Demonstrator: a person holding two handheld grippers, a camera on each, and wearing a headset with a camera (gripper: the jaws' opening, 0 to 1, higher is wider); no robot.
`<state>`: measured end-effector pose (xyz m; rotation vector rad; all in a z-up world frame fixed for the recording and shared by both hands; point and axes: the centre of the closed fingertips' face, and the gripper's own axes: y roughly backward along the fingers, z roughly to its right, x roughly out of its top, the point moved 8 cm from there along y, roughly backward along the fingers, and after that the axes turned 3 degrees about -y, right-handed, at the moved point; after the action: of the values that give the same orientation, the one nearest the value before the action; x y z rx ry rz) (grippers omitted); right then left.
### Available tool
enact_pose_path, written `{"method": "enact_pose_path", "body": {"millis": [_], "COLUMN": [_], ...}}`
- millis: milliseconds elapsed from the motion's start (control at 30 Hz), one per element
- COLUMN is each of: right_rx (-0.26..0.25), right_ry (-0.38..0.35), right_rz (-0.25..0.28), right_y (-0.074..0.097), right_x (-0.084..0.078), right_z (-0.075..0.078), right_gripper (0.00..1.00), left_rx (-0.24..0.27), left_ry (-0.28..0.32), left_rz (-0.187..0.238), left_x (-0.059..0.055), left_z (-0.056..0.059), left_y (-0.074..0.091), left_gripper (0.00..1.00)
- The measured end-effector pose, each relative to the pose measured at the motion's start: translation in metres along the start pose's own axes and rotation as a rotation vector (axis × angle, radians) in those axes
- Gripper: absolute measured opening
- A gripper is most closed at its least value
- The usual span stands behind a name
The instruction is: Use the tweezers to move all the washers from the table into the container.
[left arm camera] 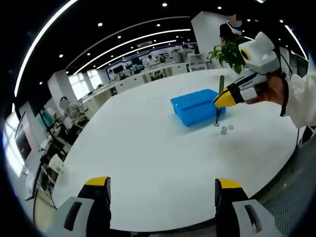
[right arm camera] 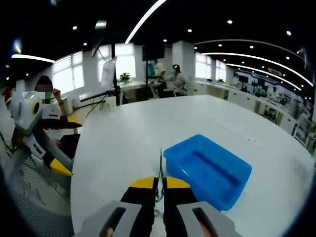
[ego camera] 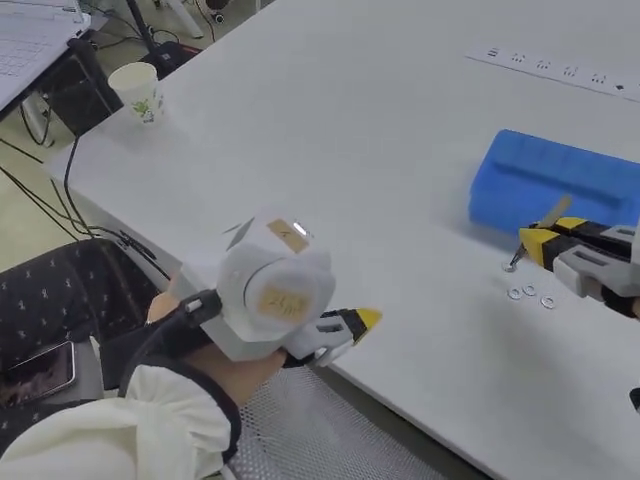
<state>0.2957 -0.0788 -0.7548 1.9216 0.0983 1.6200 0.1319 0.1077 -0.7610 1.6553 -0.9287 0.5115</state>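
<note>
Near the front edge of the white desk [ego camera: 350, 150], my left fingers [left arm camera: 98, 183] are standing wide apart and are holding nothing. A broad, bare, smooth surface is lying open ahead of them. Further to the right, my right fingers [right arm camera: 143, 183] are pressing together on the thin metal tweezers [right arm camera: 160, 170], whose points are aiming down at the desk. The washers [ego camera: 530, 293], small flat metal rings, are lying on the desk just beside those points and near the front wall of the container [ego camera: 555, 180], a blue rectangular plastic tray with rounded corners. Well apart, a paper cup [ego camera: 138, 92] is standing close to the desk's far left corner, and a long white power strip [ego camera: 555, 70] is lying behind the container.
</note>
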Motion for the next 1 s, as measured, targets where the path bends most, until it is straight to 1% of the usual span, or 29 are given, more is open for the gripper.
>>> {"method": "enact_pose_path", "body": {"millis": [433, 567, 633, 733, 900, 1000], "right_rx": [0.003, 0.014, 0.021, 0.020, 0.017, 0.012], "right_ry": [0.004, 0.001, -0.011, -0.003, 0.004, 0.006], "right_rz": [0.021, 0.024, 0.026, 0.025, 0.030, 0.036], "right_y": [0.005, 0.004, 0.004, 0.004, 0.003, 0.002], "right_x": [0.013, 0.016, 0.017, 0.019, 0.021, 0.025], "right_z": [-0.001, -0.002, -0.003, -0.003, 0.000, 0.004], "right_gripper": [0.00, 0.00, 0.01, 0.01, 0.01, 0.01], "left_rx": [0.003, 0.004, 0.004, 0.005, 0.010, 0.008], "left_ry": [-0.008, -0.009, -0.010, -0.009, -0.012, -0.010], "left_rz": [-0.010, -0.013, -0.014, -0.013, -0.021, -0.019], "left_x": [-0.001, -0.001, -0.001, -0.001, -0.002, -0.002], "left_z": [0.000, 0.000, 0.000, 0.000, -0.001, -0.001], "left_y": [0.002, 0.002, 0.002, 0.003, 0.002, 0.002], "left_gripper": [0.88, 0.88, 0.87, 0.87, 0.87, 0.88]}}
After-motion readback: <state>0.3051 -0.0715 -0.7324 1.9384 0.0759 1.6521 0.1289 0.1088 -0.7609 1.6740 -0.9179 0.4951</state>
